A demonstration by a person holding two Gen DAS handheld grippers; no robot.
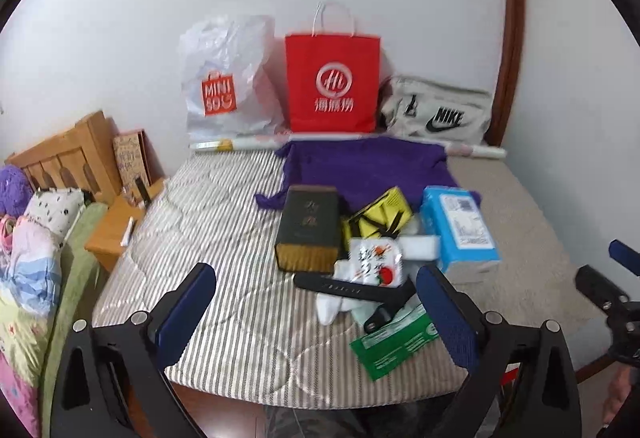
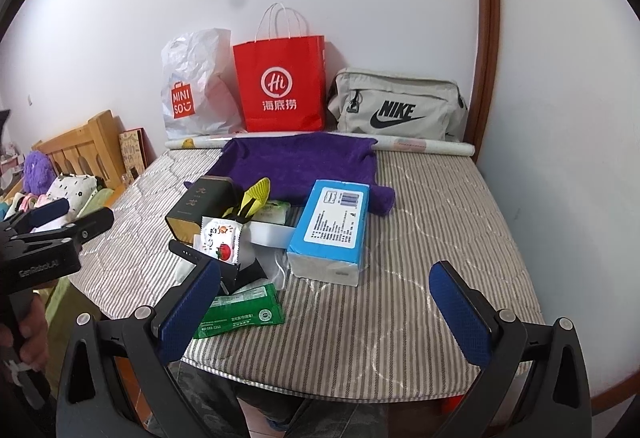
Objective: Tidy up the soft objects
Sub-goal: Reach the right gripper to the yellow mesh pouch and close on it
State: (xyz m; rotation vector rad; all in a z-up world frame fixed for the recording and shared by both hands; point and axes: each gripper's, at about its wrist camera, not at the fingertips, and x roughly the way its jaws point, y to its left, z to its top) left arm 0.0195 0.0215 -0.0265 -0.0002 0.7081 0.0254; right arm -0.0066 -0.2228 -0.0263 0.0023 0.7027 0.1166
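A purple towel (image 1: 368, 166) (image 2: 300, 162) lies flat at the back of the striped mattress (image 1: 224, 238) (image 2: 420, 238). In front of it sits a heap: a dark box (image 1: 310, 226) (image 2: 198, 208), a blue tissue pack (image 1: 460, 230) (image 2: 330, 230), a yellow and black item (image 1: 380, 218) (image 2: 254, 198), a white snack packet (image 1: 376, 262) (image 2: 220, 242), a black strap (image 1: 352, 288), white socks (image 1: 330, 308) and a green packet (image 1: 396, 346) (image 2: 242, 312). My left gripper (image 1: 316, 318) hovers open just before the heap. My right gripper (image 2: 326, 310) is open over the mattress front.
Against the wall stand a white Miniso bag (image 1: 224, 78) (image 2: 192, 86), a red paper bag (image 1: 332, 82) (image 2: 280, 86) and a grey Nike bag (image 1: 440, 112) (image 2: 396, 106). A paper roll (image 2: 424, 148) lies before them. A wooden headboard (image 1: 68, 154), a low wooden stand (image 1: 114, 226) and bedding (image 1: 28, 262) sit left.
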